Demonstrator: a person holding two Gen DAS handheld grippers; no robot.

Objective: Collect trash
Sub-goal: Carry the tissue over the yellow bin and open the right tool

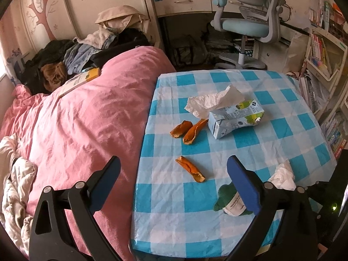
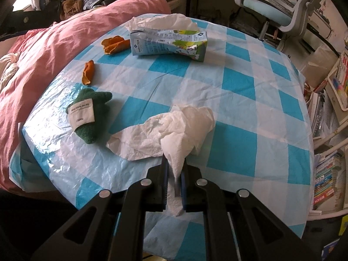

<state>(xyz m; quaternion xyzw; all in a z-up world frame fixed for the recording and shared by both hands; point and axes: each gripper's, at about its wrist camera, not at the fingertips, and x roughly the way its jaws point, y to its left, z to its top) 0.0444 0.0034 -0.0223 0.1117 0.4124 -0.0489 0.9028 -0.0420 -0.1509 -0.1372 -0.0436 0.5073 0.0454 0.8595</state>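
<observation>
Spread wide, my left gripper (image 1: 174, 165) hangs at the bottom of its view, one finger over the pink duvet (image 1: 87, 113) on the left and the other over the checked tablecloth (image 1: 282, 130), holding nothing. Between the fingers lies one orange peel (image 1: 191, 169); two more peels (image 1: 188, 129) sit higher, near the middle of the frame, touching a crushed milk carton (image 1: 236, 117) with a crumpled tissue (image 1: 214, 102) behind it. Low on the right, a green cloth toy (image 1: 226, 198) with a white label shows partly behind my right-hand finger, and a second tissue (image 1: 282, 177) sits at the table's right edge. In the right wrist view, my right gripper (image 2: 175, 169) at bottom centre is pressed together on that second tissue (image 2: 174, 130), pinching one twisted end while the rest spreads on the cloth ahead of the fingers. Left of it lies the green toy (image 2: 91, 113), with the single peel (image 2: 88, 72) above and the carton (image 2: 168, 43) in the upper middle.
</observation>
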